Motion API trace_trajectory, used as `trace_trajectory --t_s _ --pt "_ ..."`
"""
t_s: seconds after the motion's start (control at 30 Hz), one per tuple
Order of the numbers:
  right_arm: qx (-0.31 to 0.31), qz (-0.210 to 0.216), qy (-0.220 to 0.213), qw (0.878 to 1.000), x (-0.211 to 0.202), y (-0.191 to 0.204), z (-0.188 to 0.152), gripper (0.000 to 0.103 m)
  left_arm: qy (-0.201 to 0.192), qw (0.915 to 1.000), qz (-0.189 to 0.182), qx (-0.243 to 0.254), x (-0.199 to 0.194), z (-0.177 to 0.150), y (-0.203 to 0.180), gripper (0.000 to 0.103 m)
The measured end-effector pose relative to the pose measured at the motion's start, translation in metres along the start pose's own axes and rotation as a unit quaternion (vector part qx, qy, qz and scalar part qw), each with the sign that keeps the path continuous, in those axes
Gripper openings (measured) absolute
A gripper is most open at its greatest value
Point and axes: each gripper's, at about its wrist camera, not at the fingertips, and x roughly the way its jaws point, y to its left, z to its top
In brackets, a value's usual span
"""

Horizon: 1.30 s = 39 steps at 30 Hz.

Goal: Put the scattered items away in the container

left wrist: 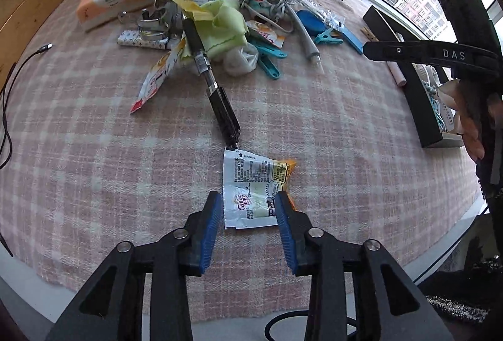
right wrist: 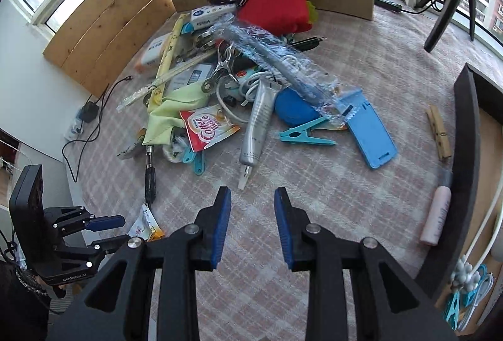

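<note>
Checked-cloth counter [left wrist: 94, 152] | left tongs [left wrist: 248, 199] open astride creamer sachet [left wrist: 251, 184] | right tongs [right wrist: 252, 196] open, empty | next: pinch sachet, carry to container [right wrist: 465, 136]

**Pink checks under a heap of blues, reds and greens**

I see a pink-and-cream checked tablecloth [right wrist: 361, 64]. At the far side of it lies a plain red fabric pouch [right wrist: 276, 8]. Nearer than the pouch sits a pale lime-green cloth [right wrist: 171, 111], a red-and-white coffee creamer sachet [right wrist: 206, 129], a silver squeeze tube [right wrist: 256, 127] and a light blue flat plastic holder [right wrist: 372, 136]. Right of the pouch stands a black-walled container [right wrist: 465, 133]. My own pads are ribbed blue [left wrist: 210, 221].
</note>
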Motion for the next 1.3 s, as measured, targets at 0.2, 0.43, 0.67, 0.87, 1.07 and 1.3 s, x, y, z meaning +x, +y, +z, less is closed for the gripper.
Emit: trace_trajectory --t_s 0.2,0.43,0.67,0.87,1.07,1.3 --pt "0.007 -0.005 0.009 1.000 0.009 -0.002 0.005 0.029 0.005 1.0000 0.000 -0.002 0.009 0.007 0.002 0.040" --pt "0.004 0.002 0.017 1.000 0.026 0.002 0.019 0.029 0.013 0.9996 0.011 0.021 0.021 0.012 -0.012 0.047" --pt "-0.005 -0.002 0.031 1.000 0.056 0.014 0.041 0.029 0.008 0.9981 0.018 0.059 0.026 0.010 -0.032 0.047" --pt "-0.008 -0.033 0.049 0.998 0.082 0.017 0.053 0.029 -0.004 0.9983 0.012 0.057 0.026 0.011 -0.030 0.046" --pt "0.010 -0.027 0.040 0.999 0.081 0.010 0.054 0.026 -0.007 0.9977 0.009 0.067 0.025 0.009 -0.036 0.043" --pt "0.032 -0.014 0.034 0.999 0.075 -0.002 0.045 0.012 -0.014 0.9988 -0.011 0.046 0.033 0.019 -0.044 0.040"
